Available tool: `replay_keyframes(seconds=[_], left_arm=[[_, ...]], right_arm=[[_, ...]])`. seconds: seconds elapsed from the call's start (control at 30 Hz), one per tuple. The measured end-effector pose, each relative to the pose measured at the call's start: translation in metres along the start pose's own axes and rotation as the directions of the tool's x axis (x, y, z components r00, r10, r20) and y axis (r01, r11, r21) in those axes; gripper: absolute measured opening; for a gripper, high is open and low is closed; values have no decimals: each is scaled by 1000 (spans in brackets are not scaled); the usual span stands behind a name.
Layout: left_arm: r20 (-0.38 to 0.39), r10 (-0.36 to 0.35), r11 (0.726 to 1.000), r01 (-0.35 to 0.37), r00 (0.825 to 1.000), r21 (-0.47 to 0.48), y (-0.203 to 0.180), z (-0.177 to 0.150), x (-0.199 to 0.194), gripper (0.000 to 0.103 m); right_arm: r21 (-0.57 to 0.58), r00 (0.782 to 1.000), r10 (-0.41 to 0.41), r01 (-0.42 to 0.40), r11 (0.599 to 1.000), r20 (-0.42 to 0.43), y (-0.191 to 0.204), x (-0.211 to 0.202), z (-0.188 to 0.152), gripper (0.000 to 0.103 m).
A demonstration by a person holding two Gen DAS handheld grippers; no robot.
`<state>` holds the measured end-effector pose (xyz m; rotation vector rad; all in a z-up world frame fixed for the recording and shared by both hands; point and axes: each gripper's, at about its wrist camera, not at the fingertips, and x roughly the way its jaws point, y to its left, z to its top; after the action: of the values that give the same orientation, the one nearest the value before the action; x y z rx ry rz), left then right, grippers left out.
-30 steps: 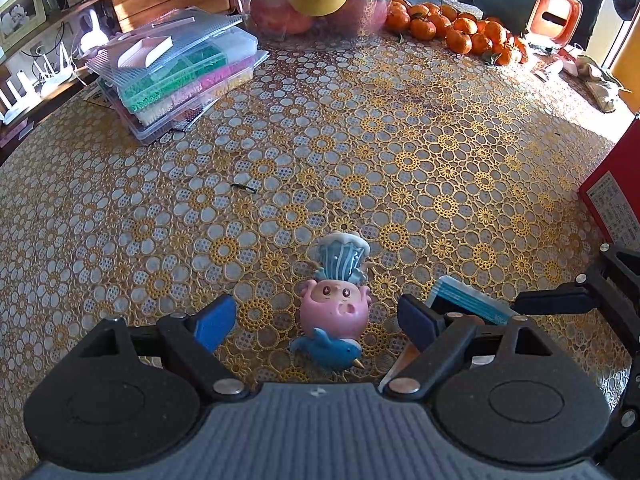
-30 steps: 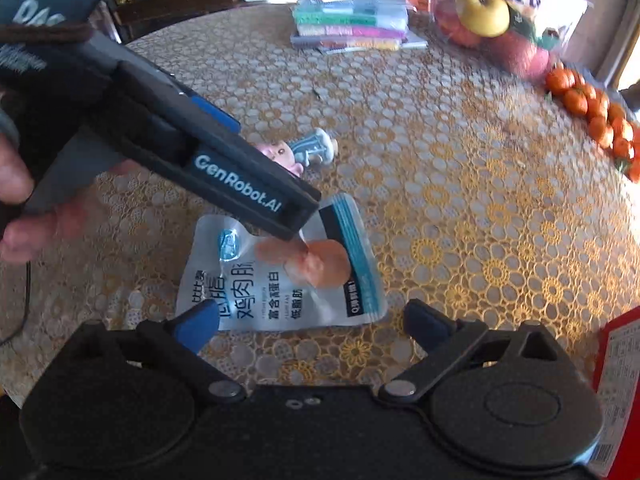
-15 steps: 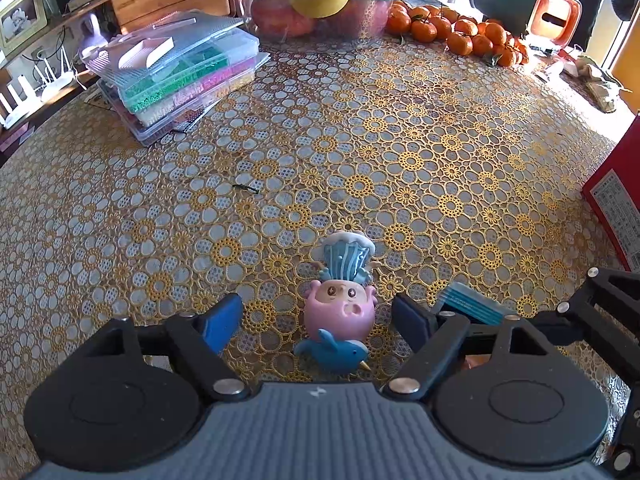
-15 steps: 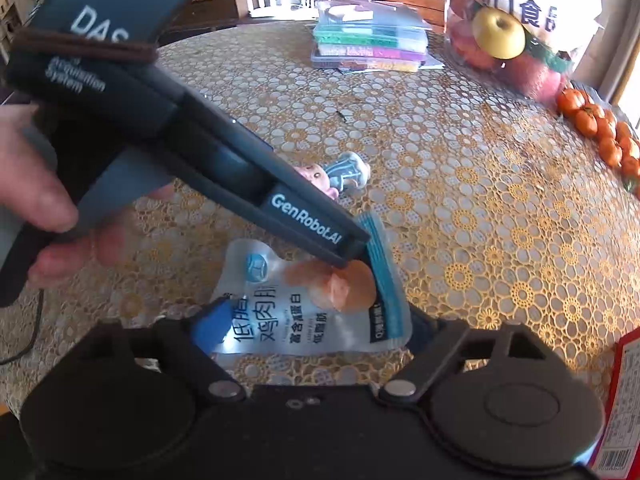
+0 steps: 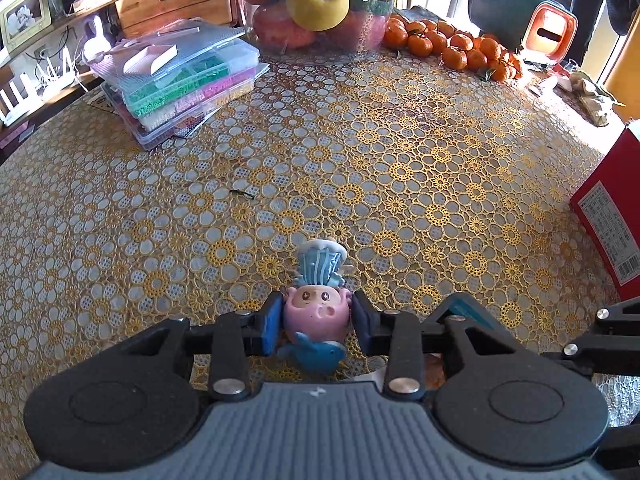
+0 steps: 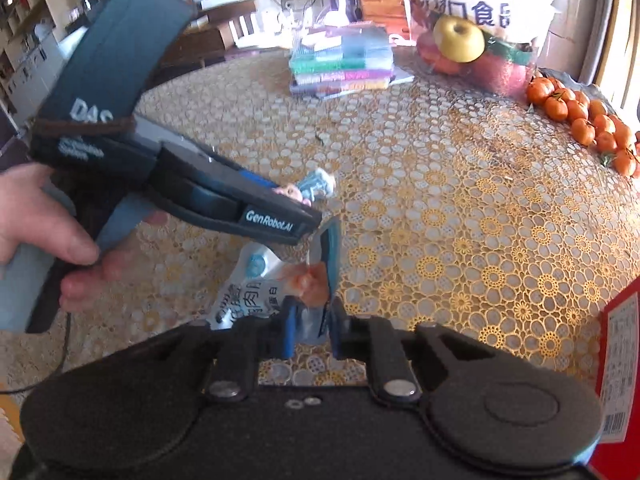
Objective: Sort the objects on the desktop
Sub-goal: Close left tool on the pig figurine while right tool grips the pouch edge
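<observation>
Toy pig (image 5: pixel 316 314), pink with a blue striped hat, sits between the 2 blue pads of the left gripper (image 5: pixel 315 325). Both pads press on the sides of its head, so the left gripper is squeezing the toy tight. A small blue bird shape sticks out under the pig's face. The toy is at the near edge of the desk (image 5: pixel 400 168), which has a cloth with gold flowers on it.

Just to the right, the snack bag (image 6: pixel 280 292) is white with a blue end and an orange picture. The right gripper (image 6: pixel 310 330) pinches the bag's bottom edge between its 2 pads, and the bag tips up off the desk with its blue end standing high. In the right view, a hand (image 6: pixel 48 236) holds the handle of the left gripper.

Farther off, a stack of clear boxes (image 5: pixel 176 80) full of colored beads lies near the far left edge. A bag of fruit (image 5: pixel 320 8) with a yellow apple stands at the far edge, and a row of oranges (image 5: pixel 452 46) lies beside it. A red box (image 5: pixel 608 216) stands at the right edge.
</observation>
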<state>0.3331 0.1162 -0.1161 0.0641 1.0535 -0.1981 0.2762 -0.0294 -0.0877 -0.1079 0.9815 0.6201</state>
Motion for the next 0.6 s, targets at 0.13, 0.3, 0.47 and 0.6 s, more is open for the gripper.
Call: replay_keyframes(seconds=[0.13,0.3,0.47,0.6], left_arm=[[-13,-1,1000,1,1000,-17,4,-3,-4,36],[-22,-9,999,8,1000,-35,7,-11,-18,36],[-26,-25,999,25,999,-35,2,-21,-38,36],[-37,-35,999,34,999,-36,-3,-29,-54,35]], right_arm=[[22,1000,9,-10,1000,15,-1,-12,-1,9],[55,999,26,-28,998,34,-3,-30,-5,3],[72,999,3,-7,997,52,-7,-46,-12,0],[89,998,-12,6,996,63,-10,-61,-20,0]])
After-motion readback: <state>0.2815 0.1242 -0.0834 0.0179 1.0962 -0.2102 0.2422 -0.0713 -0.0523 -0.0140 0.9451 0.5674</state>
